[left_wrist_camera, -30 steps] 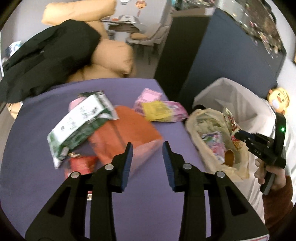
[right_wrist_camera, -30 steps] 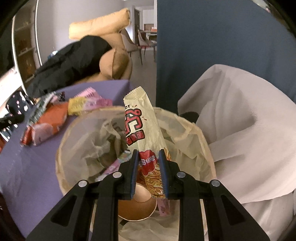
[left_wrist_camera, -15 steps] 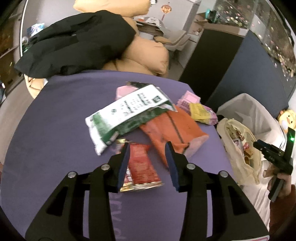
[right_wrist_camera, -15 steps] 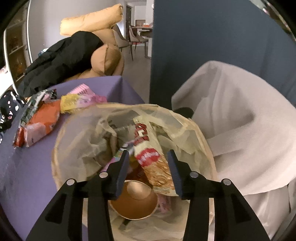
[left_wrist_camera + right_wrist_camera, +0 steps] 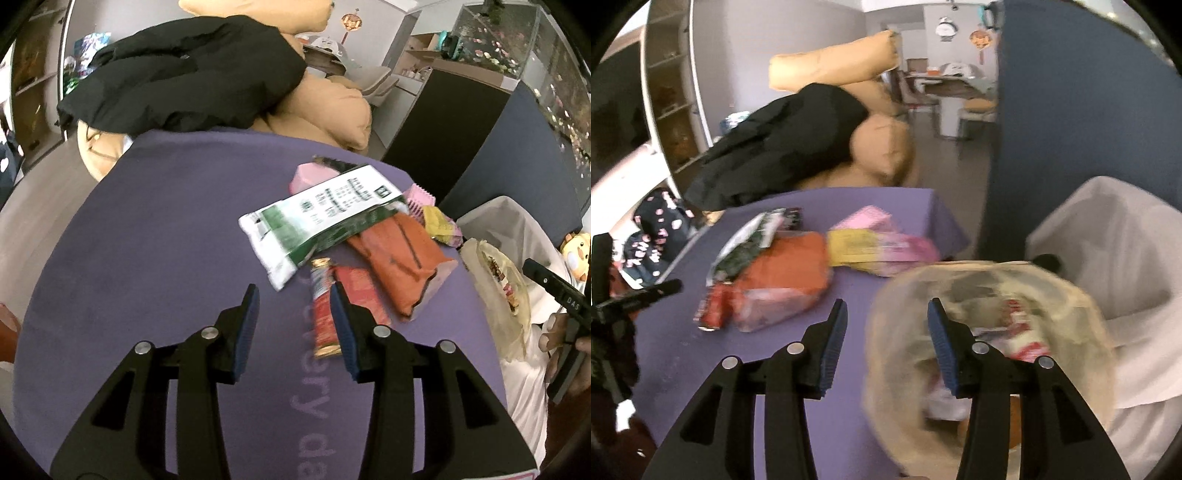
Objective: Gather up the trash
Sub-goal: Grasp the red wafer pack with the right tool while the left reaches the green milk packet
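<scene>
Several wrappers lie on the purple table: a green-white packet, an orange packet, a red wrapper, a pink packet and a yellow-pink one. My left gripper is open and empty, just left of the red wrapper. My right gripper is open and empty above the left rim of the trash bag. A cream-red wrapper lies inside the bag. In the right wrist view the orange packet and yellow-pink one lie ahead left.
A tan beanbag with a black coat stands beyond the table. A dark blue partition rises behind the bag. A white cloth lies right of the bag. The table's near half is bare purple cloth.
My right gripper opened and dropped the cream-red wrapper into the bag, then swung left. My left gripper drew back and shifted left, so the red wrapper now lies by its right finger.
</scene>
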`<control>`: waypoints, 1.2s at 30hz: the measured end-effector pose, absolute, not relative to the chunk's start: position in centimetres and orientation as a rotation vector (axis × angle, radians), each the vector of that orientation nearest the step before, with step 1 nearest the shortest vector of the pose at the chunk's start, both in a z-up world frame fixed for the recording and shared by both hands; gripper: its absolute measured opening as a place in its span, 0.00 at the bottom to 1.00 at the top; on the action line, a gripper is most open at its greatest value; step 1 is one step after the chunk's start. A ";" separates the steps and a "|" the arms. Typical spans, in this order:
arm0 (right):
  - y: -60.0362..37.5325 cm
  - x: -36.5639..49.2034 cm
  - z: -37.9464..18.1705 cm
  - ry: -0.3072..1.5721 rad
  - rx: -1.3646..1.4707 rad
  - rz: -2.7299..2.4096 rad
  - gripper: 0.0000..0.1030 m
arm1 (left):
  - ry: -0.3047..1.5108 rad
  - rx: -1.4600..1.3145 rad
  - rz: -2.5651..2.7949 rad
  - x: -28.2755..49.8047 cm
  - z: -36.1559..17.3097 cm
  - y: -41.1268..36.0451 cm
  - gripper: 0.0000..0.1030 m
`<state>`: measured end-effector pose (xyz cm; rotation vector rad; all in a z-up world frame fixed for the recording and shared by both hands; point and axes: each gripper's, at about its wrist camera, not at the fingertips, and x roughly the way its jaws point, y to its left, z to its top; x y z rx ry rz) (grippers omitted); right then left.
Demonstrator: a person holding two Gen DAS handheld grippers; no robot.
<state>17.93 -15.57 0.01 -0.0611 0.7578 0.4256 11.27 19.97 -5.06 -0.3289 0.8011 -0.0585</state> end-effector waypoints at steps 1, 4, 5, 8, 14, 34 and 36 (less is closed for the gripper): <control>-14.8 17.9 -0.2 0.764 -0.066 0.438 0.42 | 0.802 -0.334 -0.054 11.1 -5.2 20.3 0.37; -11.9 17.7 -1.1 0.786 -0.082 0.477 0.42 | 0.802 -0.361 -0.038 10.6 -5.8 21.7 0.37; -10.5 17.4 -1.5 0.790 -0.090 0.485 0.42 | 0.800 -0.368 -0.034 10.5 -5.9 22.0 0.37; -7.6 16.5 -2.4 0.796 -0.092 0.534 0.42 | 0.786 -0.389 -0.031 10.2 -5.8 23.0 0.37; -0.4 15.1 -3.8 0.804 -0.087 0.640 0.42 | 0.777 -0.394 -0.025 10.0 -5.8 24.7 0.37; 4.5 16.0 -8.3 0.954 -0.105 0.640 0.32 | 0.796 -0.396 -0.021 8.9 -7.0 27.6 0.37; 3.7 15.3 -7.9 0.949 -0.099 0.671 0.22 | 0.793 -0.401 -0.035 8.9 -6.9 27.5 0.37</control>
